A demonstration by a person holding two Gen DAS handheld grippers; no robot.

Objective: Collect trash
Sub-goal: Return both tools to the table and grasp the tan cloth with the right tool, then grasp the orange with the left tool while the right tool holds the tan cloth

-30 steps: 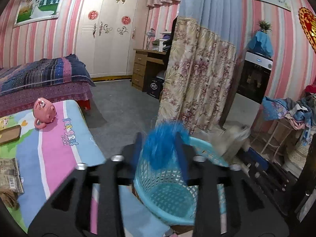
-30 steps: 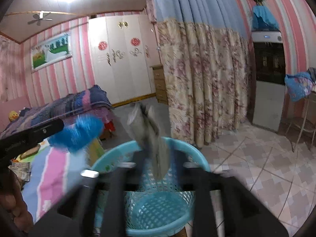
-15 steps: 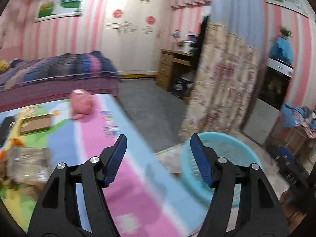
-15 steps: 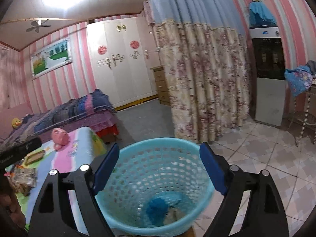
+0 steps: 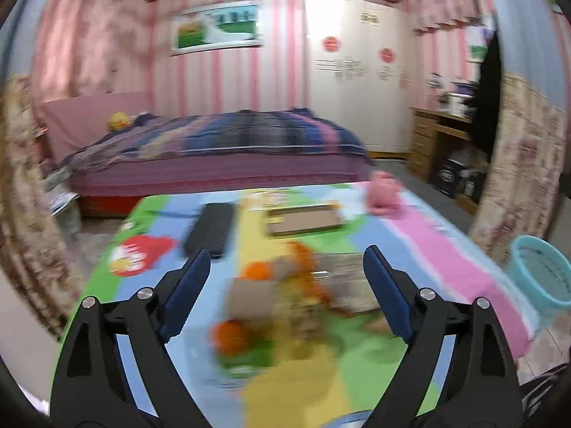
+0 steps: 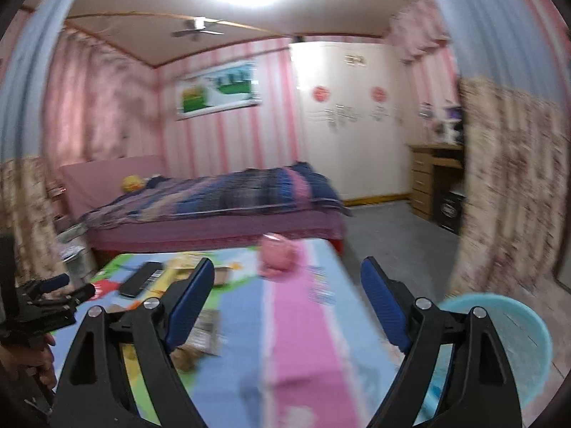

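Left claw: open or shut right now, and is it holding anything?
Open and empty: the left claw has its blue pads spread wide, with the blurred trash pile lying on the mat beyond.

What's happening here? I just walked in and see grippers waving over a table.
A person is collecting trash with two handheld grippers. Both the left gripper and the right gripper are open and empty, aimed at the colorful table. A blurred pile of orange and brown litter lies in front of the left one. The blue basket stands off the table's right edge.
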